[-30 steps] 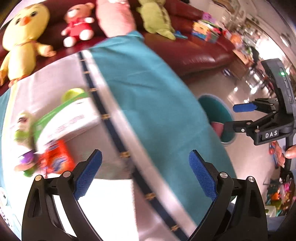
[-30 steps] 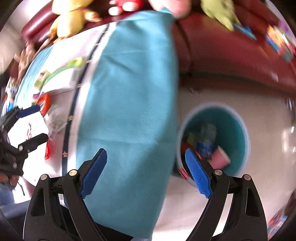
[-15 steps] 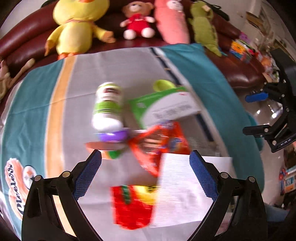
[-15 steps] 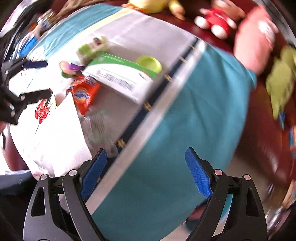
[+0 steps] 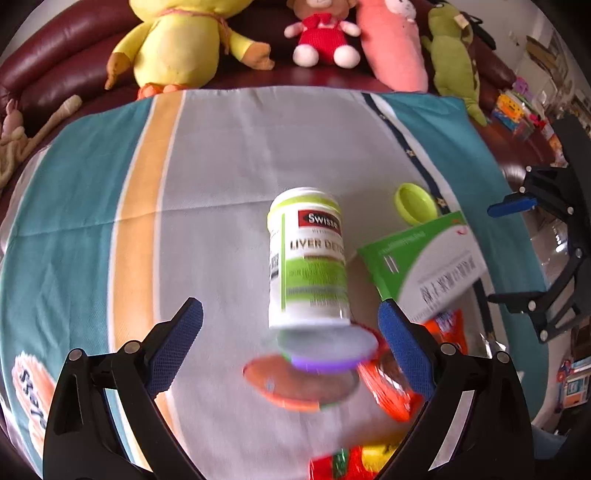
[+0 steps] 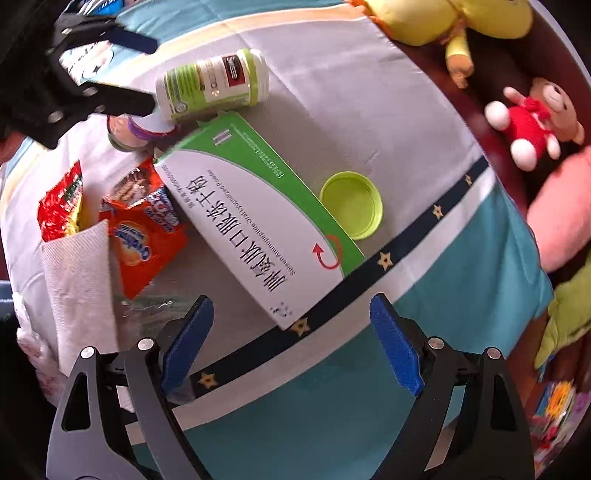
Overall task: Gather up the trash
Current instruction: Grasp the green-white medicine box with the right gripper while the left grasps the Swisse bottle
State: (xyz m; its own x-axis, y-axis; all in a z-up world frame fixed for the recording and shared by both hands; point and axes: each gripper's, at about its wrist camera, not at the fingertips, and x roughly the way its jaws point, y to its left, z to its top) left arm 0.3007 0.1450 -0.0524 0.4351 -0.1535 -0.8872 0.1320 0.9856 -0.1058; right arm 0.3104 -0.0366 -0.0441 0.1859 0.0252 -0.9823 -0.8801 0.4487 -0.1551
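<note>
Trash lies on a striped tablecloth. A white and green supplement bottle lies on its side, its base over a small purple and orange cup. My left gripper hovers open over the bottle's near end, pads clear of it. A green and white carton lies beside a lime lid, an orange snack wrapper, a red wrapper and a paper towel. My right gripper is open and empty above the carton's near corner.
A dark red sofa behind the table holds a yellow duck, a small bear, a pink toy and a green toy. Crumpled clear film lies near the towel. The cloth's teal edge drops toward the sofa.
Both grippers have swung from the table's teal edge and the floor bin to over the trash pile. The bin has left both views. Both stay open.
</note>
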